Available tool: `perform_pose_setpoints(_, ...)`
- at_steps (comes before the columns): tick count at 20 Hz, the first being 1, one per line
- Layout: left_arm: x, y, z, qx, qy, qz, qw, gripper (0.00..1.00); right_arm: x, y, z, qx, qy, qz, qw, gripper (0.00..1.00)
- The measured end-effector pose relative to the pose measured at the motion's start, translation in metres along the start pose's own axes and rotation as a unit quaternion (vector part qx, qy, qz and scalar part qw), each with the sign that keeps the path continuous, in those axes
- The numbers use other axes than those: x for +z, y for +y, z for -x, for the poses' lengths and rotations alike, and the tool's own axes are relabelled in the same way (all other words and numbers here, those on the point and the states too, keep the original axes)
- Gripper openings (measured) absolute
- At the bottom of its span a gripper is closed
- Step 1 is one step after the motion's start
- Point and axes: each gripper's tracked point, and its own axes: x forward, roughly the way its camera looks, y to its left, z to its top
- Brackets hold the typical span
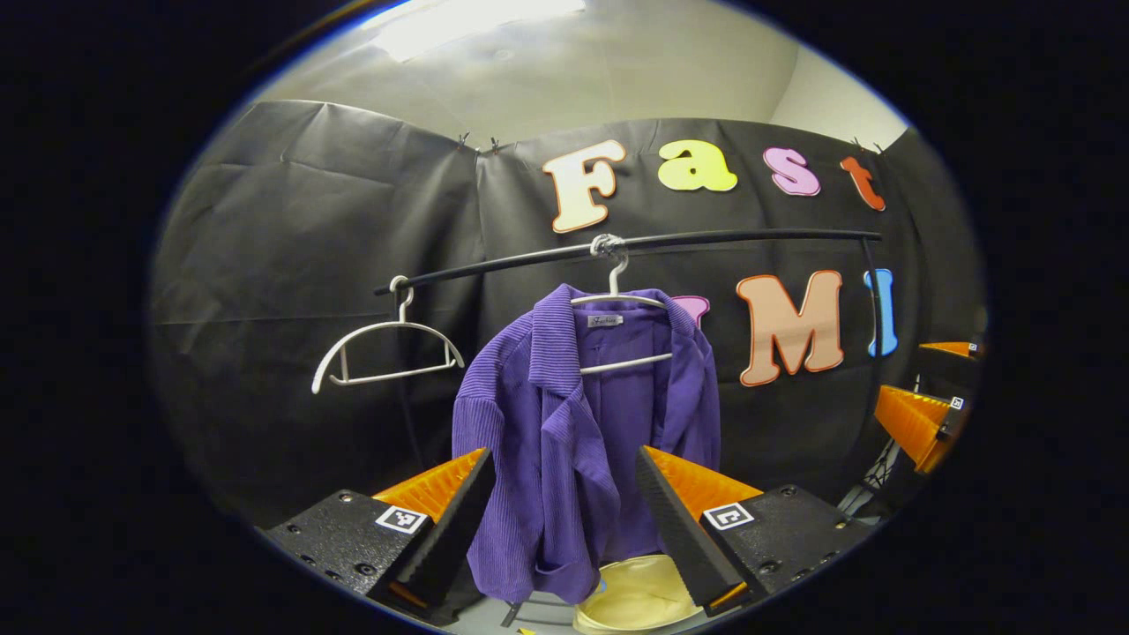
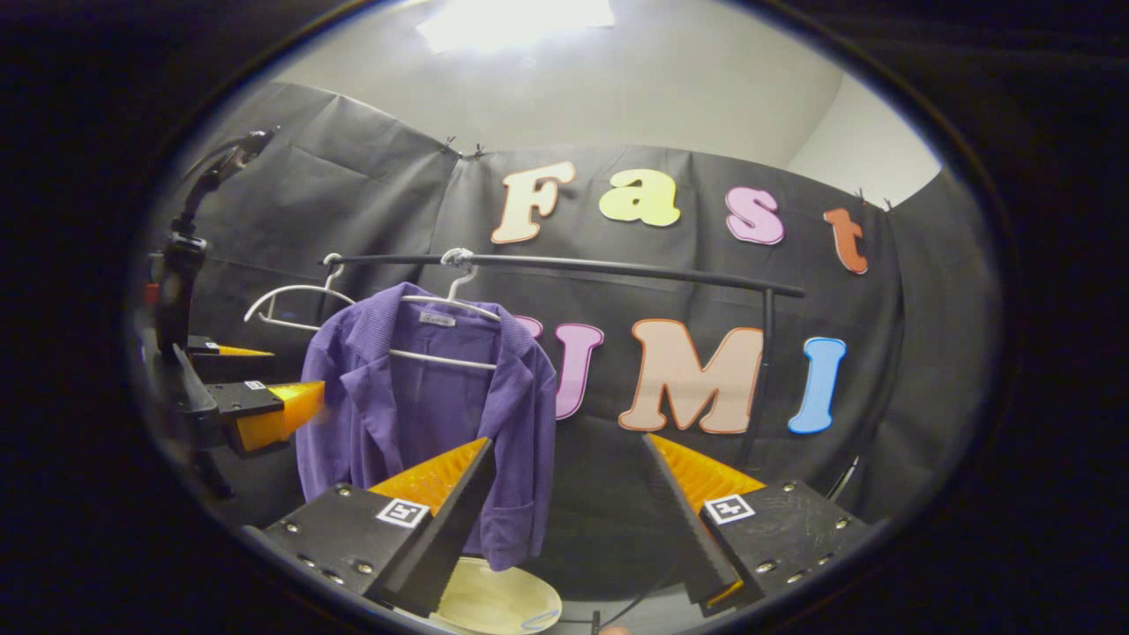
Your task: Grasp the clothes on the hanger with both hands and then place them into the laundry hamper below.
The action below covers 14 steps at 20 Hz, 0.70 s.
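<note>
A purple ribbed jacket [image 1: 564, 423] hangs on a white hanger [image 1: 617, 304] from a black rail [image 1: 723, 236]. My left gripper [image 1: 564, 451] is open, its fingers framing the jacket's lower half from some distance, touching nothing. Below the jacket shows the cream rim of the laundry hamper [image 1: 635, 595]. In the right gripper view the jacket [image 2: 414, 414] hangs left of centre with the hamper [image 2: 498, 604] under it. My right gripper [image 2: 566, 441] is open and points at the jacket's right edge and the wall beside it. The left gripper [image 2: 265, 410] appears beside the jacket's left sleeve.
An empty white hanger [image 1: 388, 353] hangs at the rail's left end, also the empty hanger [image 2: 291, 300] left of the jacket. The rail's upright post [image 2: 766, 353] stands on the right. The right gripper [image 1: 922, 423] shows at the far right edge.
</note>
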Motion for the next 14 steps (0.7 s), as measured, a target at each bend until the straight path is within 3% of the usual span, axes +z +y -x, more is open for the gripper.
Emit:
perform_pose_setpoints(7, -0.024, 0.005, -0.087, 0.064, 0.025, 0.007, 0.998, 0.98, -0.006, 0.001, -0.11, 0.042, 0.001, -0.007, 0.999, 0.98)
perform_pose_setpoints(11, -0.041, 0.007, -0.118, 0.087, 0.047, 0.01, 0.995, 0.97, -0.008, 0.001, -0.15, 0.065, 0.0, -0.006, 0.998, 0.96)
perform_pose_setpoints(14, -0.045, 0.008, -0.129, 0.087, 0.049, 0.023, 0.995, 0.79, -0.017, 0.009, -0.172, 0.081, 0.004, -0.003, 0.997, 0.96)
